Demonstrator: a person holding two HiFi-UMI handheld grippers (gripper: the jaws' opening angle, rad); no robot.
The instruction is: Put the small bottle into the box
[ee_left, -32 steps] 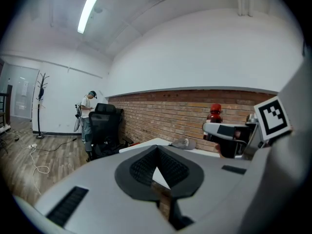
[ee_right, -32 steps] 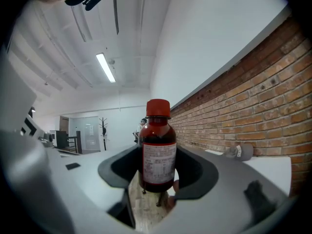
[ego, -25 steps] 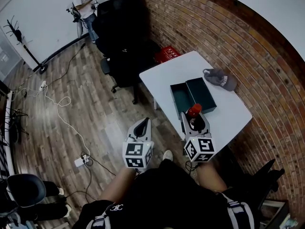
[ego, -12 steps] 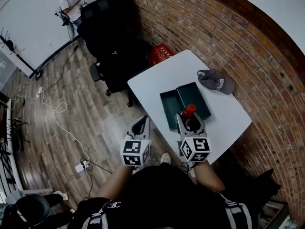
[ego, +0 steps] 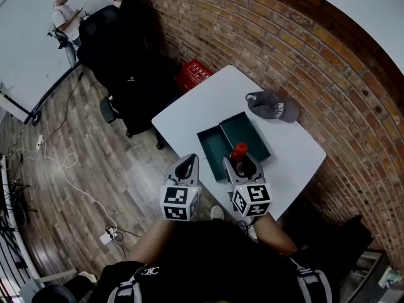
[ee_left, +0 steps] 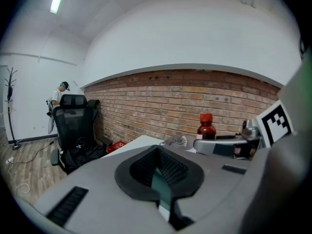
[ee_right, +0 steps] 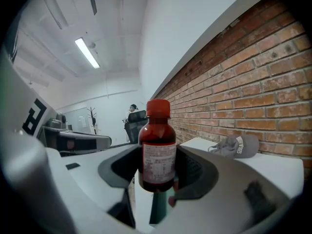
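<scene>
Right gripper [ego: 239, 161]: my fingers grip the small brown red-capped bottle [ee_right: 157, 150], upright.
Left gripper [ego: 187, 168]: fingers clenched, empty.
Dark green box [ego: 250, 131]: centre frame, on white surface [ego: 202, 106].

Grey cap [ego: 273, 106] lies on white table [ego: 201, 103].

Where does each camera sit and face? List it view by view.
Head view: on the person's head, looking steeply down at the white table and open box; forearms and both grippers show.
Left gripper view: on the left gripper, facing the brick wall; its shut fingers show.
Right gripper view: on the right gripper, facing along the wall; its fingers clamp the small bottle.
Shared: both gripper views show the bottle and grey cap.
</scene>
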